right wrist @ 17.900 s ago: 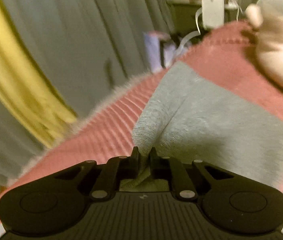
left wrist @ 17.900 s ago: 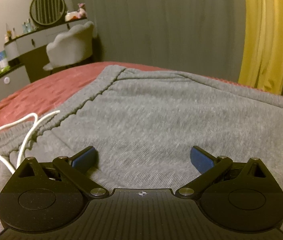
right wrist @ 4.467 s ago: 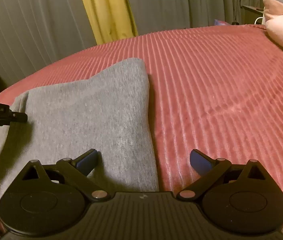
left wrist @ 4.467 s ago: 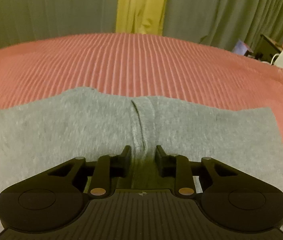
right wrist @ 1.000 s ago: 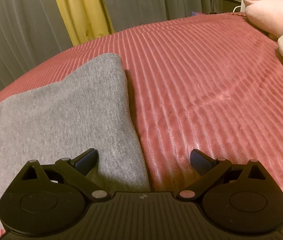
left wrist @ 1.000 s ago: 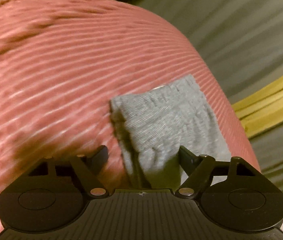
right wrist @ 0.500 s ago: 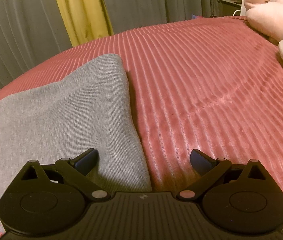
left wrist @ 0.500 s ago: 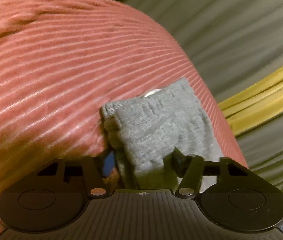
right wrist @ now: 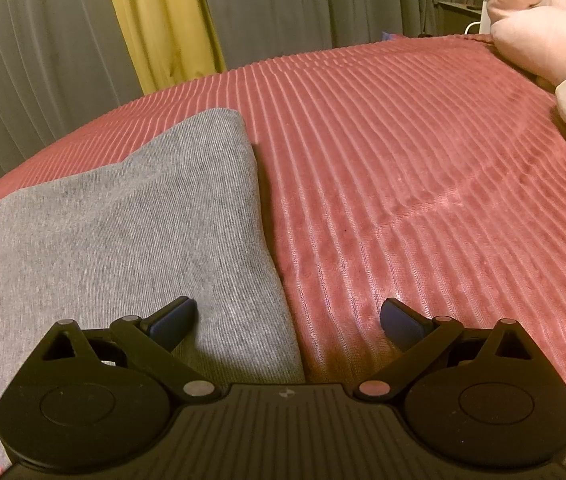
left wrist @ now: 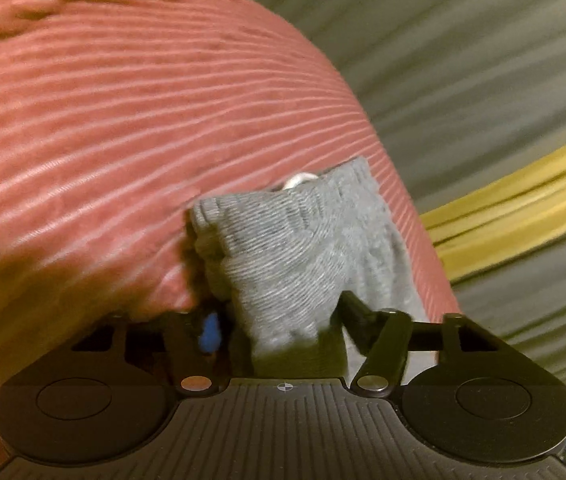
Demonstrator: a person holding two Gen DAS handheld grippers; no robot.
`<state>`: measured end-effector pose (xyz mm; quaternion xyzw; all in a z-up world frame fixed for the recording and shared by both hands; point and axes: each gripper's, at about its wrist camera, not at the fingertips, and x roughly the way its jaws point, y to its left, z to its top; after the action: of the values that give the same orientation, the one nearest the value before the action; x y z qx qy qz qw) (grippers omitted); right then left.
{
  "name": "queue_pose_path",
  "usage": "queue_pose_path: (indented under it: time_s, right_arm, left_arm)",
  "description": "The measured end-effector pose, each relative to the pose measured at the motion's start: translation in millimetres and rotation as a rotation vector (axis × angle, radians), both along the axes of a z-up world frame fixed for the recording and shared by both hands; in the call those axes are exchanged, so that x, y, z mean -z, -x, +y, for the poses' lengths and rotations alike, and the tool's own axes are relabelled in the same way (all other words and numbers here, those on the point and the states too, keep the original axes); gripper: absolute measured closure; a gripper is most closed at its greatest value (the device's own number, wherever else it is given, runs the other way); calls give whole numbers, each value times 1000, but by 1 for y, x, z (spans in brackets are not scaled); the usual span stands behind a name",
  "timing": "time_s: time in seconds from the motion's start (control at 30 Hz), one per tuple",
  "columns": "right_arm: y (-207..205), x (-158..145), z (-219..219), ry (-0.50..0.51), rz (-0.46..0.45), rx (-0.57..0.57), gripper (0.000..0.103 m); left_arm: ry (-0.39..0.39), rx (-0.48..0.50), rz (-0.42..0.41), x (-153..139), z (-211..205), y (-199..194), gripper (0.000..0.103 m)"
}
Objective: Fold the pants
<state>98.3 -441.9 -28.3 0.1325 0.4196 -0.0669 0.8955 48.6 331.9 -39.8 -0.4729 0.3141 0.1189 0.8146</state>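
Pinching the pants (left wrist: 303,264), left tongs (left wrist: 279,320); right tongs (right wrist: 289,320) gape beside plush toy (right wrist: 543,40).

- A bed (right wrist: 403,168) with a red, ribbed cover fills most of the right wrist view; the ribs run away toward the far edge.
- Grey pleated curtains (right wrist: 323,0) hang behind the bed across the top of the frame.
- A yellow curtain (right wrist: 163,20) hangs among the grey ones at the upper left.
- A pink plush toy (right wrist: 547,40) lies at the upper right edge, on the bed.
- In the tilted left wrist view, the red cover (left wrist: 123,120) fills the left, grey curtains (left wrist: 463,40) the right, with a yellow curtain band (left wrist: 523,196) across them.
- The light is dim and warm.
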Motion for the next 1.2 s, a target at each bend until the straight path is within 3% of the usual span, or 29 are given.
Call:
queue_pose_path:
  time_s: [0.07, 0.13, 0.23, 0.4, 0.57, 0.8, 0.97, 1.0, 1.07, 1.1, 1.13, 1.2]
  right_arm:
    - [-1, 0, 0, 1, 0, 0, 4]
    - [-2, 0, 0, 1, 0, 1, 4]
    - [-3, 0, 0, 0, 1, 2, 4]
    - [-5, 0, -2, -5, 1, 3, 4]
    - [-5, -2, -5, -13, 4, 6, 4]
    - [-7, -4, -14, -49, 9, 14, 4]
    - [-7, -9, -24, -86, -11, 35, 4]
    - [-6, -10, -26, -90, -20, 42, 4]
    - [-2, -15, -32, -93, -52, 65, 4]
    - [0, -17, -35, -99, -67, 75, 4]
    - [2, -20, -39, -103, -82, 89, 4]
    - [6, -23, -47, -113, -98, 114, 4]
  left_arm:
    - [24, -31, 22, -2, 1, -6, 30]
    - [15, -43, 49, -7, -1, -11, 48]
    - [-59, -20, 11, -16, -9, -6, 61]
    - [-106, 12, -32, -38, -16, 1, 64]
    - [-236, 80, -106, -80, -41, 0, 66]
    - [-555, 317, -357, -174, -155, 17, 66]
    - [-593, 561, -499, -195, -262, 25, 66]
    - [-596, 602, -503, -191, -282, 26, 65]
    - [-625, 728, -487, -174, -329, 30, 43]
    - [-619, 785, -471, -162, -350, 34, 18]
    - [-607, 844, -451, -148, -368, 38, 10]
    - [-592, 965, -382, -120, -392, 42, 8]
